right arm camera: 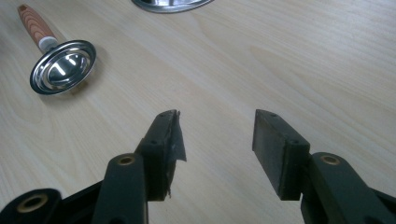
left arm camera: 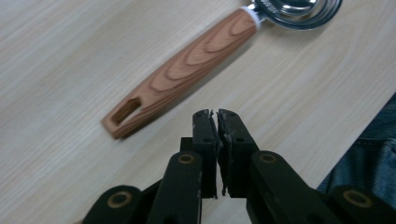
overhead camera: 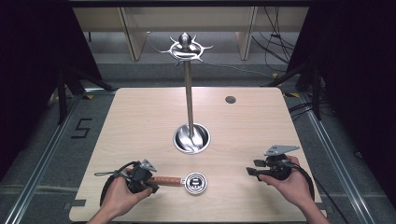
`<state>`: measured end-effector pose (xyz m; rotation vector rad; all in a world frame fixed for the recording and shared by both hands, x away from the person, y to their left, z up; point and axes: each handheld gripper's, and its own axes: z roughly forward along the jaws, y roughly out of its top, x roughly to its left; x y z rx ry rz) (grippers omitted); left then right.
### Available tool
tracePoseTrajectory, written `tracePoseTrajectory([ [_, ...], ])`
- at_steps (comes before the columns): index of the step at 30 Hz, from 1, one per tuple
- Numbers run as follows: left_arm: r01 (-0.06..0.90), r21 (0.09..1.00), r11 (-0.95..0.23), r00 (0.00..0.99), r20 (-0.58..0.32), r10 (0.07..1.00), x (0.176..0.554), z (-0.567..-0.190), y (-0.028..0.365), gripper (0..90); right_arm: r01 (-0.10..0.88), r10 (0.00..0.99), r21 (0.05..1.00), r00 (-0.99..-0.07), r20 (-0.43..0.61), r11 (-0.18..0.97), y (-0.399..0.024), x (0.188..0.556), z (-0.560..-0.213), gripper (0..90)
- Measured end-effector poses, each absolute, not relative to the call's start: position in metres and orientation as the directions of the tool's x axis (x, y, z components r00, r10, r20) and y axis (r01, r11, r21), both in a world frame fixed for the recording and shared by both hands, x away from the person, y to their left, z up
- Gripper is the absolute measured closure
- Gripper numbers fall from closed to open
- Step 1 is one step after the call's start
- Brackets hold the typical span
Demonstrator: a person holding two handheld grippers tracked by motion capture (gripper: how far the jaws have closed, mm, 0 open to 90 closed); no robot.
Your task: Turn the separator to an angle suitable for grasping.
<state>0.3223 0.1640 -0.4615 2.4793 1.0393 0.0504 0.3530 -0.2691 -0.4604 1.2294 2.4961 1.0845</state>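
One measuring scoop [overhead camera: 187,181] lies flat on the light wooden table [overhead camera: 140,121], near its front edge and left of centre. It has one reddish wood-grain handle [left arm camera: 182,70] with a single slot cut near its free end, and one round polished steel bowl [right arm camera: 63,66] at the other end. In the high view the handle points toward the left claw and the bowl lies toward the table's middle.

There are two claws, one in each of the person's two hands. The left claw [overhead camera: 152,183] sits right at the end of the scoop's handle. In the left gripper view its two black jaws are clenched together with nothing between them, their tips just beside the slotted end of the handle but not on it. The right claw [overhead camera: 252,171] is held at the right side of the table, well apart from the scoop; in the right gripper view its two jaws stand wide apart, released, over bare wood.

One tall steel stand [overhead camera: 189,100] rises from a round dish-like base [overhead camera: 180,140] at the table's centre, topped with one ring of curved hooks [overhead camera: 187,49]. One small dark round hole [overhead camera: 230,99] marks the table's far right part.
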Motion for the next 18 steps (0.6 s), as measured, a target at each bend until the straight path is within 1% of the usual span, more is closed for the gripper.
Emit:
tracePoseTrajectory([
  [1,0.684,0.425,-0.593,0.700,-0.152,0.698,0.322,-0.463,0.161,86.6,0.617,0.736,0.674,-0.658,0.160,0.406,-0.270,0.354,-0.461,51.3],
  [2,0.671,0.386,-0.634,0.720,-0.133,0.681,0.326,-0.463,0.162,87.4,0.624,0.737,0.668,-0.656,0.166,0.405,-0.270,0.353,-0.461,51.3],
  [3,0.705,0.395,-0.589,0.684,-0.160,0.712,0.326,-0.466,0.160,88.3,0.644,0.744,0.656,-0.642,0.186,0.392,-0.270,0.351,-0.460,51.3],
  [4,0.724,0.381,-0.575,0.665,-0.166,0.728,0.328,-0.469,0.160,88.9,0.617,0.739,0.674,-0.656,0.156,0.406,-0.272,0.353,-0.461,51.3],
  [5,0.725,0.372,-0.579,0.664,-0.157,0.731,0.332,-0.471,0.162,89.0,0.615,0.736,0.677,-0.659,0.158,0.405,-0.273,0.353,-0.461,51.3],
  [7,0.748,0.354,-0.561,0.641,-0.169,0.749,0.337,-0.473,0.163,89.1,0.625,0.747,0.682,-0.643,0.172,0.380,-0.272,0.352,-0.462,51.3],
  [9,0.749,0.350,-0.562,0.639,-0.163,0.751,0.340,-0.474,0.163,89.2,0.640,0.745,0.664,-0.641,0.185,0.386,-0.273,0.350,-0.460,51.2],
  [10,0.738,0.315,-0.597,0.657,-0.134,0.742,0.348,-0.473,0.165,89.2,0.625,0.742,0.674,-0.648,0.168,0.393,-0.274,0.351,-0.461,51.3],
  [12,0.763,0.318,-0.563,0.627,-0.154,0.763,0.352,-0.477,0.162,89.2,0.626,0.743,0.673,-0.648,0.168,0.394,-0.274,0.351,-0.461,51.3],
  [14,0.774,0.301,-0.557,0.618,-0.163,0.769,0.356,-0.481,0.161,89.2,0.627,0.744,0.673,-0.647,0.167,0.394,-0.274,0.351,-0.461,51.3],
  [15,0.772,0.293,-0.565,0.622,-0.162,0.766,0.358,-0.481,0.161,89.2,0.633,0.754,0.677,-0.633,0.175,0.375,-0.273,0.350,-0.462,51.2],
  [16,0.794,0.286,-0.537,0.593,-0.165,0.788,0.357,-0.481,0.159,89.2,0.622,0.748,0.683,-0.642,0.165,0.383,-0.273,0.351,-0.463,51.3],
  [17,0.775,0.278,-0.567,0.618,-0.148,0.772,0.361,-0.480,0.160,89.2,0.623,0.748,0.683,-0.642,0.168,0.381,-0.273,0.351,-0.463,51.3],
  [18,0.775,0.278,-0.567,0.618,-0.148,0.772,0.361,-0.480,0.160,89.2,0.631,0.753,0.679,-0.635,0.175,0.375,-0.273,0.350,-0.463,51.3],
])
